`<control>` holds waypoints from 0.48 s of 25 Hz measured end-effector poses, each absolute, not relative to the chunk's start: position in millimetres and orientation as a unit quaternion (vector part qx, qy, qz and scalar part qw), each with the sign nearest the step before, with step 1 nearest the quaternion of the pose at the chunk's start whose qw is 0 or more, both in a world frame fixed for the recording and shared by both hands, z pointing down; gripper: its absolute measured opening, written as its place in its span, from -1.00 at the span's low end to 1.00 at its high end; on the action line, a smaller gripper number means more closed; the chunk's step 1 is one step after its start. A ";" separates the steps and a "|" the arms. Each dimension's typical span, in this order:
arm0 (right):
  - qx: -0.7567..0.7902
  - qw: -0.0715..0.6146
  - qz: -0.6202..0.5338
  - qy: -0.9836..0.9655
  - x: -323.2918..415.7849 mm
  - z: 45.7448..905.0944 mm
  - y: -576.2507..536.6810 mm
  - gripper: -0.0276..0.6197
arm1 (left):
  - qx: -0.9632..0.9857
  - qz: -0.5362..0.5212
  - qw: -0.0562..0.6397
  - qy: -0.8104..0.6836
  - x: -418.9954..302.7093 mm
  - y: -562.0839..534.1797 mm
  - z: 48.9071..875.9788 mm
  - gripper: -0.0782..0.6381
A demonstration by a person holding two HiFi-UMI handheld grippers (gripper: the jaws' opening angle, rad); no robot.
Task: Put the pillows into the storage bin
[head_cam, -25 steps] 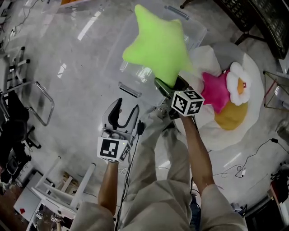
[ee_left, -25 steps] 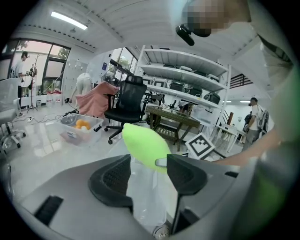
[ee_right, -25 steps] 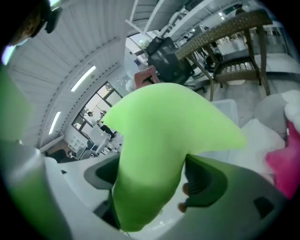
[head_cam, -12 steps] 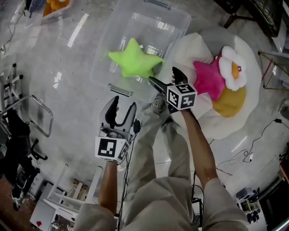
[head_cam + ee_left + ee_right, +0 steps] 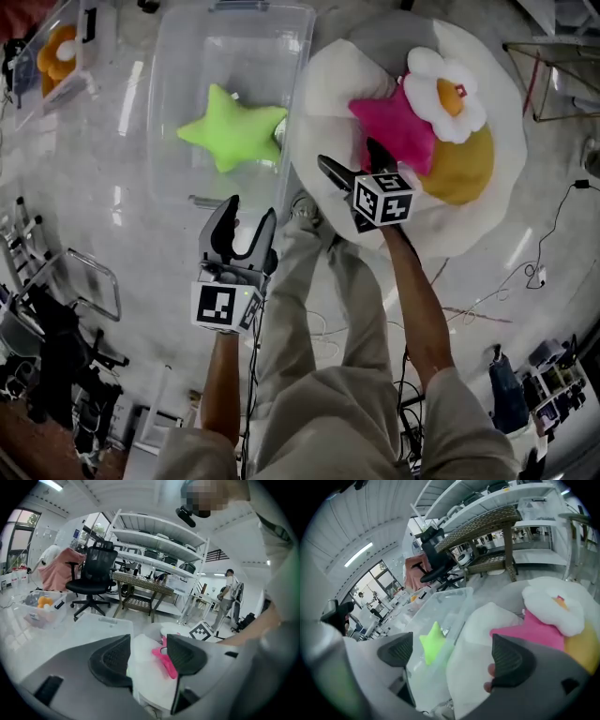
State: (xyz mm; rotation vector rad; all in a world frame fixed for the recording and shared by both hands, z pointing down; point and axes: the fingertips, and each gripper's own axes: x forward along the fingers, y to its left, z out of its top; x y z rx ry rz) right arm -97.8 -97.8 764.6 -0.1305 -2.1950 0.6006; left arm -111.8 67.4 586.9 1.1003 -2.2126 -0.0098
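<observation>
Grippers both open above bin and pillow heap.
At the lower centre of the head view, the left gripper holds its jaws apart on nothing. Just right of it and higher, the right gripper has just been opening its jaws, which stand wide with nothing between them, over the edge of the white round cushion. Beyond, at upper left, the green star pillow lies inside the clear storage bin. At upper right, on the cushion, the pink star pillow, white flower pillow and yellow pillow lie touching, outside the bin.
</observation>
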 end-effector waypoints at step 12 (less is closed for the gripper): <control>0.085 0.446 0.309 -0.835 12.1 839.9 -205.3 0.70 | 0.510 0.023 0.338 -0.790 -75.7 -47.8 619.4 -0.15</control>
